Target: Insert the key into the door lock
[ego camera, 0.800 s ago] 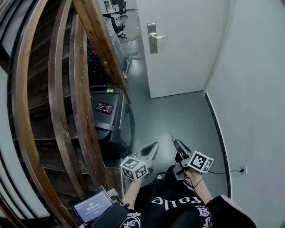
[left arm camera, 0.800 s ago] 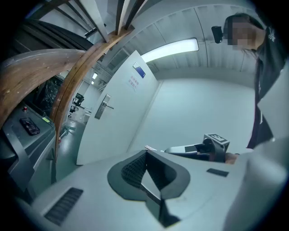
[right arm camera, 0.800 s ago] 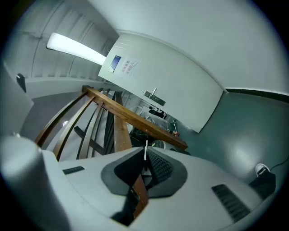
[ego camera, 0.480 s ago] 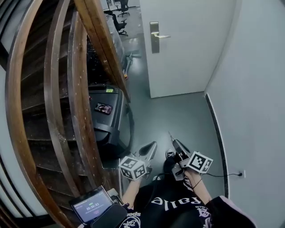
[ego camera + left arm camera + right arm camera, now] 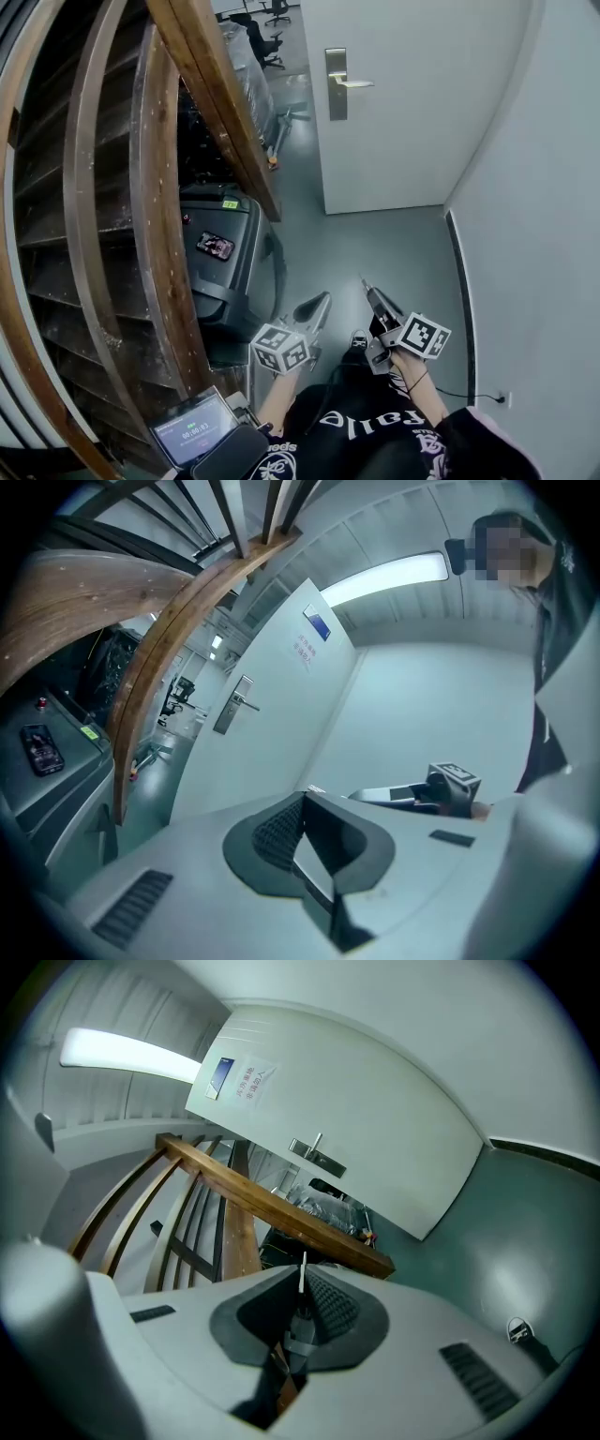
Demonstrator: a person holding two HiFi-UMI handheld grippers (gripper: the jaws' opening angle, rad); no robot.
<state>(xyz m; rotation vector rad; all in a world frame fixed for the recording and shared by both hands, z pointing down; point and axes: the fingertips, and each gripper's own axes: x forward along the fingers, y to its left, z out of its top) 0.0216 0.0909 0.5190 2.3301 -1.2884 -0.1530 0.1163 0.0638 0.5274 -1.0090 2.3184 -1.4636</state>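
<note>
Head view: right gripper (image 5: 375, 300) clamps key (image 5: 365, 285), tip fwd; left gripper (image 5: 322, 305) jaws together, nothing btwn. Both well apart from door (image 5: 412, 112) w/ lock plate (image 5: 336, 84).

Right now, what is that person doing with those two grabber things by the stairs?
A person holds a gripper in each hand, facing a white door. The right gripper is shut on a key, its thin tip poking out. The left gripper is shut and empty. The door handle is well ahead across the floor, so the key is not at the door yet.
</note>
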